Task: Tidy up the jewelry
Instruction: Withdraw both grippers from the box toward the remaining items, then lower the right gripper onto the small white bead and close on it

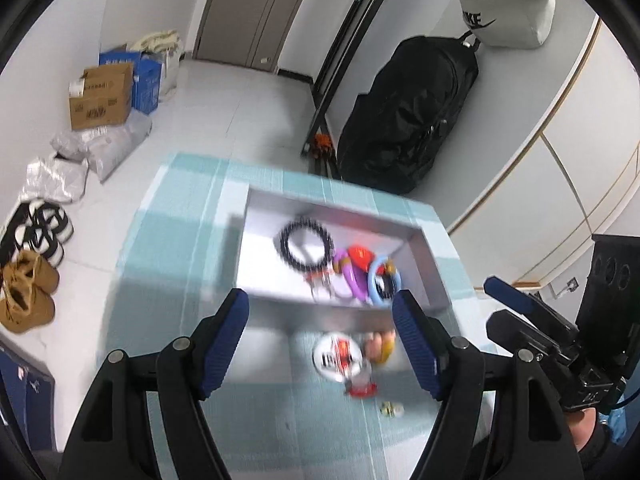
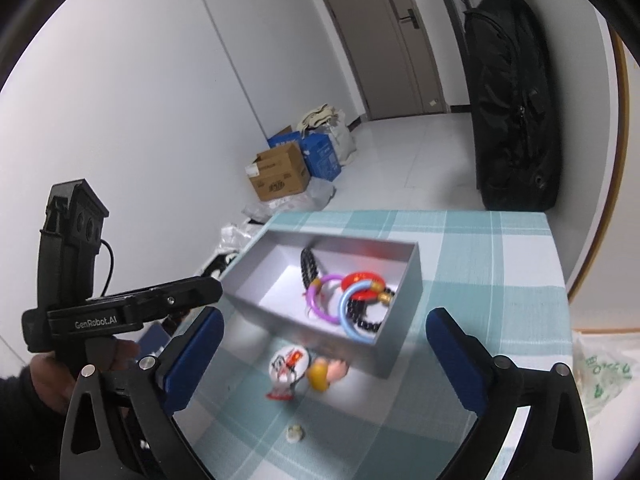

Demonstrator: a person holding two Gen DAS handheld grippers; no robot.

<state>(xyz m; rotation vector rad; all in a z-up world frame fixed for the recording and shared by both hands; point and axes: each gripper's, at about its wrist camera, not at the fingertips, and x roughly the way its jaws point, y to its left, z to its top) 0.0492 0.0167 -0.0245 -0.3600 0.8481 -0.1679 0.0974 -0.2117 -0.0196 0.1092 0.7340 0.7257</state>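
White lettering reading "GenRobot.AI" stands on the black body of the left gripper [image 2: 192, 286], seen from the right wrist view off to the left of the right gripper's own fingers. On the pale grey-white fabric bag [image 1: 504, 0], high up and far ahead to the right of the left gripper's fingers, black letters "IKE" show above a black swoosh mark, the first letter hidden by a fold. The printing on the brown cardboard box [image 1: 100, 96] and the blue cardboard box [image 1: 148, 84] is too blurred to read.

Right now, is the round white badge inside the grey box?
No, the round white badge lies on the checked cloth just outside the grey box.
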